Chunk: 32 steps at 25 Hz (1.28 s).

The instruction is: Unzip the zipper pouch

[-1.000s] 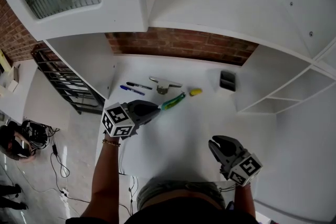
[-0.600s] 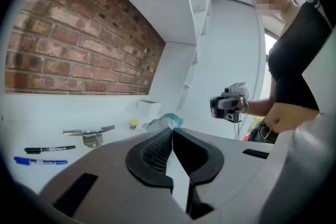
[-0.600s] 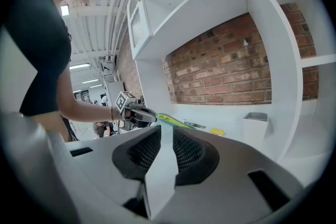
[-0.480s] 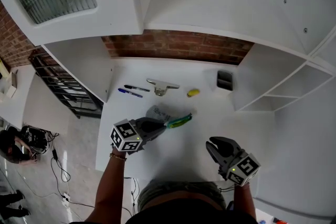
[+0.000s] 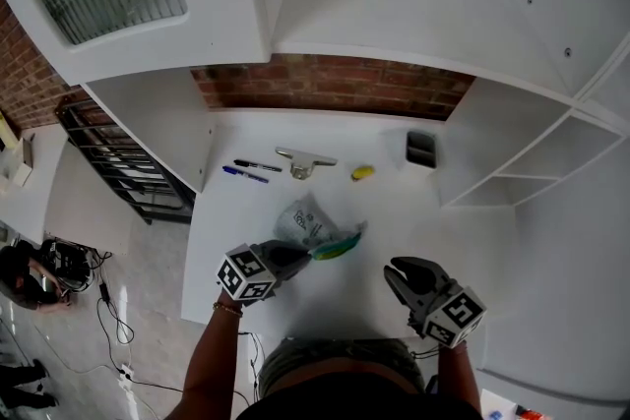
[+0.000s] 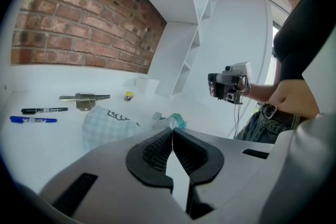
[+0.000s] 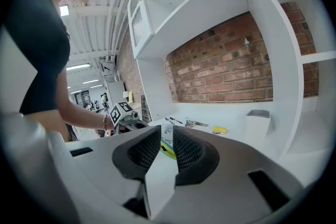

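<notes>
The zipper pouch (image 5: 310, 223) is pale and checked, with a green and yellow edge, and lies on the white table (image 5: 394, 211) in front of me. My left gripper (image 5: 307, 256) is shut on its near green end. In the left gripper view the pouch (image 6: 107, 123) spreads out just past the closed tips of that gripper (image 6: 171, 131). My right gripper (image 5: 399, 270) hovers at the near right, apart from the pouch, with its jaws a narrow gap apart and nothing in them. Through that gap in the right gripper view (image 7: 167, 131) the pouch (image 7: 167, 148) shows in the distance.
Toward the brick wall lie a black pen (image 5: 258, 164), a blue pen (image 5: 244, 174), a metal clip-like tool (image 5: 303, 159), a small yellow object (image 5: 362, 173) and a small grey bin (image 5: 421, 150). White shelf walls close in both sides. The table's left edge drops to the floor.
My left gripper has come toward me and lower, bringing the pouch along; the pouch now lies spread on the table. The right gripper has stayed put.
</notes>
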### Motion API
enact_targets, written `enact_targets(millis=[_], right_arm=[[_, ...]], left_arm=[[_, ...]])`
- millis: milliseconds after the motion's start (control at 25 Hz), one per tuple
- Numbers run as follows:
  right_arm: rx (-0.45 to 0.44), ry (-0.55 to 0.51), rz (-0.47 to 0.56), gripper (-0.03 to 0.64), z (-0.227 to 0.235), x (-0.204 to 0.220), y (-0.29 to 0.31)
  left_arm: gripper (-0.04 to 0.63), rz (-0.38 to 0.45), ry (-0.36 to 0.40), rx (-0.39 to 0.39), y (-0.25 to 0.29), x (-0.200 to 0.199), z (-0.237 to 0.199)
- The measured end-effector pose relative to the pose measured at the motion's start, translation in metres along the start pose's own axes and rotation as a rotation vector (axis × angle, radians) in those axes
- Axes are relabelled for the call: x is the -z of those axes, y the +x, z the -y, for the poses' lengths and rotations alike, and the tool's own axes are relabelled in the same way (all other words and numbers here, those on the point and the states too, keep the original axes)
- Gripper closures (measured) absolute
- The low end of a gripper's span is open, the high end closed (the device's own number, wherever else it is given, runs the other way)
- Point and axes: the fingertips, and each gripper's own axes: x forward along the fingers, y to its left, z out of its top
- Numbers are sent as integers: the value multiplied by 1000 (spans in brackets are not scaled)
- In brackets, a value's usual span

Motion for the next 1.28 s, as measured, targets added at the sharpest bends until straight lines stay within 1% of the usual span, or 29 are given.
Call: enact_targets(millis=[240, 360, 400, 440, 480, 800, 960, 1120, 1200, 1280], right_arm=[[-13, -3, 4, 548, -9, 1, 5], [-15, -8, 10, 548, -14, 1, 4], [-12, -10, 11, 548, -15, 0, 4], [-9, -11, 13, 548, -16, 0, 3], [-6, -12, 15, 548, -17, -1, 3], [6, -3, 41, 548, -30, -4, -1], [6, -10, 29, 548, -45, -2, -2], [86, -38, 32, 548, -49, -2, -5], [136, -47, 56, 549, -48, -4, -8], [188, -37, 102, 551, -47, -7, -14]], left_arm=[[586, -18, -5, -73, 0, 13, -1], [584, -21, -2, -82, -1, 18, 4], [564, -15, -3, -83, -2, 18, 5], [506, -4, -7, -85, -4, 17, 7], [492, 11, -11, -86, -6, 15, 8], [494, 108, -26, -118, -33, 4, 22], [494, 154, -5, -134, -57, -6, 42], [500, 218, 10, -170, -81, -14, 58], [519, 253, 3, -218, -91, -12, 60], [551, 284, -6, -285, -102, -9, 60]])
